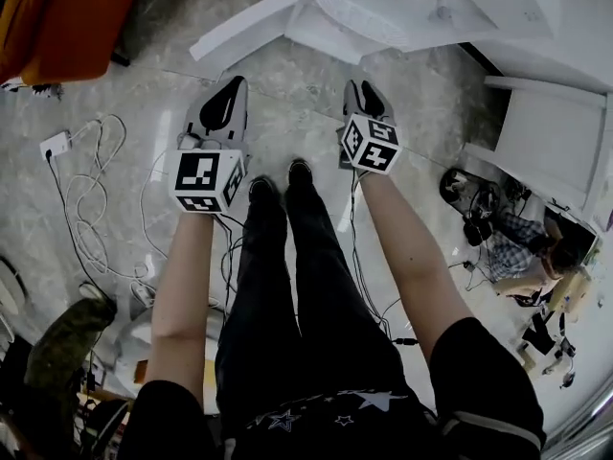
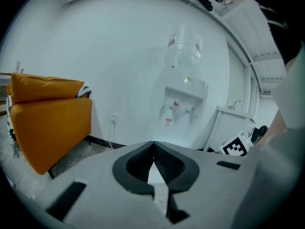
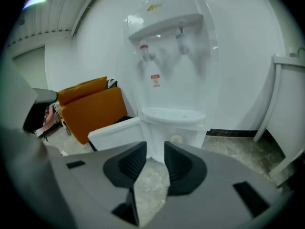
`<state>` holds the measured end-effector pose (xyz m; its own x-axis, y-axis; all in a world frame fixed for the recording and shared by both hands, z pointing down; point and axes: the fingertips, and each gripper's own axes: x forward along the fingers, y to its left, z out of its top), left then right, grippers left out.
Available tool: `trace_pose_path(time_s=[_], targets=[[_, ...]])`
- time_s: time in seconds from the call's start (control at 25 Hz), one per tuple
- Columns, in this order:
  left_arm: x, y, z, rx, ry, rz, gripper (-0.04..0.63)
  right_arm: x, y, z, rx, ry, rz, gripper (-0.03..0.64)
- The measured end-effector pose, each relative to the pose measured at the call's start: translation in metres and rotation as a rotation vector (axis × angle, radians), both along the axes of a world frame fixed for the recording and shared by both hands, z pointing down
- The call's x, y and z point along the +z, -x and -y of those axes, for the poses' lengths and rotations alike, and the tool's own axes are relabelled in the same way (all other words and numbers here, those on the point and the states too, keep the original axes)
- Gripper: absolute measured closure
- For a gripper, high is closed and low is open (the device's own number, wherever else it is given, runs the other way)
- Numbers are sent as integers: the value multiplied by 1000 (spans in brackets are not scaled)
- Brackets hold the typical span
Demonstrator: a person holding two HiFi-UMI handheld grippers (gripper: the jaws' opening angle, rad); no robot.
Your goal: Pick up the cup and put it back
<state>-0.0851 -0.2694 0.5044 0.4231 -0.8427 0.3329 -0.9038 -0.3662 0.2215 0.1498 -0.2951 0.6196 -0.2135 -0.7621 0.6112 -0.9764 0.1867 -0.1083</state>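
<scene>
No cup shows in any view. A white water dispenser [image 1: 383,8] stands on the floor ahead of me, with a bottle on top [image 2: 183,46] and two taps [image 3: 162,44] above an oval drip tray [image 3: 174,114]. My left gripper [image 1: 233,86] is held out over the floor, its dark pads meeting at the tips [image 2: 153,144], shut on nothing. My right gripper [image 1: 366,89] points at the dispenser's base; its jaws [image 3: 155,147] stand a little apart, open, with only floor between them.
An orange sofa [image 1: 67,17] stands at the far left. White cables [image 1: 91,209] and a power strip [image 1: 56,145] lie on the marble floor at left. A low white box [image 3: 116,132] sits beside the dispenser. A white cabinet [image 1: 556,132] stands at right.
</scene>
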Motion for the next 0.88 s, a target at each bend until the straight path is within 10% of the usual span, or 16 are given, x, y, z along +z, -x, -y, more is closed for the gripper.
trace_pose_path(time_s=[0.36,0.88], targets=[[-104,-7,-61,10,3,-56,586,-139,0,-90,56,-13,132,532],[-210,-63,-187,24,-86,0,586,-277,-42,-233,-152,-196,79,611]])
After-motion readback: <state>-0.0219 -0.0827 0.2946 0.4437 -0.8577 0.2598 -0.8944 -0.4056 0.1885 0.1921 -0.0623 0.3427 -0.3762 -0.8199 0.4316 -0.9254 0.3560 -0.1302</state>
